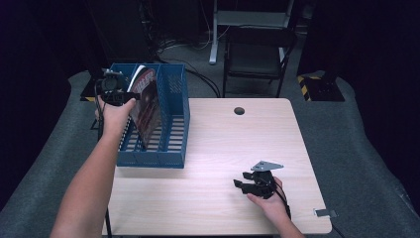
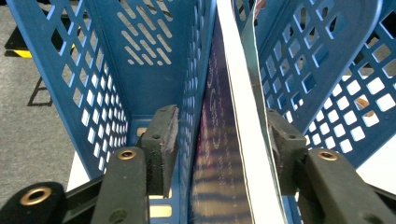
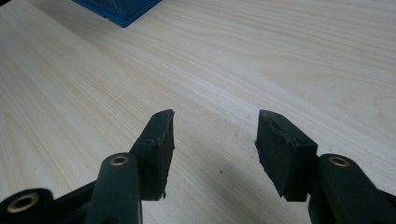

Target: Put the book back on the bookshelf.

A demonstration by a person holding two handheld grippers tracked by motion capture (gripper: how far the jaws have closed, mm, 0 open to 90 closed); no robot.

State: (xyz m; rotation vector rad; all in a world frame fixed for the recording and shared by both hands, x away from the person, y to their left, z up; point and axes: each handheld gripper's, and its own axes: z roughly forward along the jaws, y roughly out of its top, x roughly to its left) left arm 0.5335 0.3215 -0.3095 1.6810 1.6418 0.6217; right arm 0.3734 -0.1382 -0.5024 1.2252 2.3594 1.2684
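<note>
A: What's the biggest thing there?

B: The pale wood worktop (image 1: pixel 218 148), with a small dark round hole (image 1: pixel 239 110) near its far edge. A dark folding chair (image 1: pixel 257 54) stands on the floor beyond it.

A: And on the worktop?

B: A blue perforated file rack (image 1: pixel 171 119) with upright dividers, sitting at the left side. A magazine (image 1: pixel 147 106) with a dark red cover stands in it, leaning, its top edge above the rack's rim.

A: Where are the hands?

B: The left hand (image 1: pixel 115 115) is raised over the rack's left side, holding the left tongs (image 2: pixel 219 135). The right hand (image 1: pixel 267 201) rests low near the front right of the worktop with the right tongs (image 1: pixel 246 179), well apart from the rack.

A: Are the left tongs gripping anything?

B: In the left gripper view the jaws straddle the magazine's edge inside the rack. The right pad sits against the pages, while the left pad (image 2: pixel 161 135) stands off with a gap and one blue divider wall between, so they're released.

A: The right tongs?

B: Spread wide over bare wood in the right gripper view, nothing between the jaws. A corner of the blue rack shows at the top left.
</note>
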